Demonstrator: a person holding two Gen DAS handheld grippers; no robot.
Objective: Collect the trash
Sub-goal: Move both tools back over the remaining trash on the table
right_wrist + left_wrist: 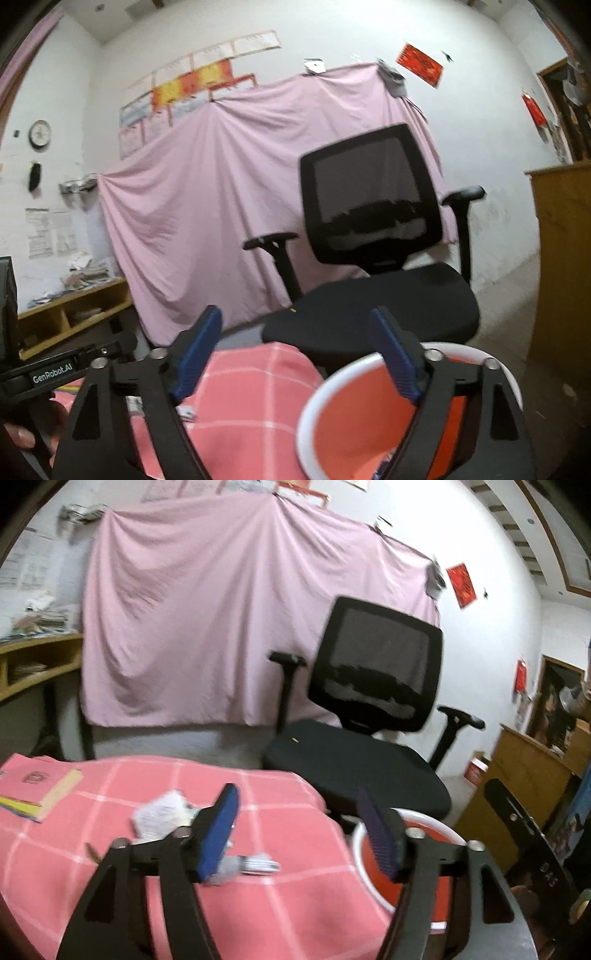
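The crumpled paper (162, 812), judged light and soft, is best pinched mid-wad; both the left gripper (299, 834) and right gripper (295, 354) are spread wide, empty.

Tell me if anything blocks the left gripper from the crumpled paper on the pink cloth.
Nothing visible does. The left gripper is open and empty, and the crumpled paper lies on the pink cloth just beyond its left finger, partly hidden by it.
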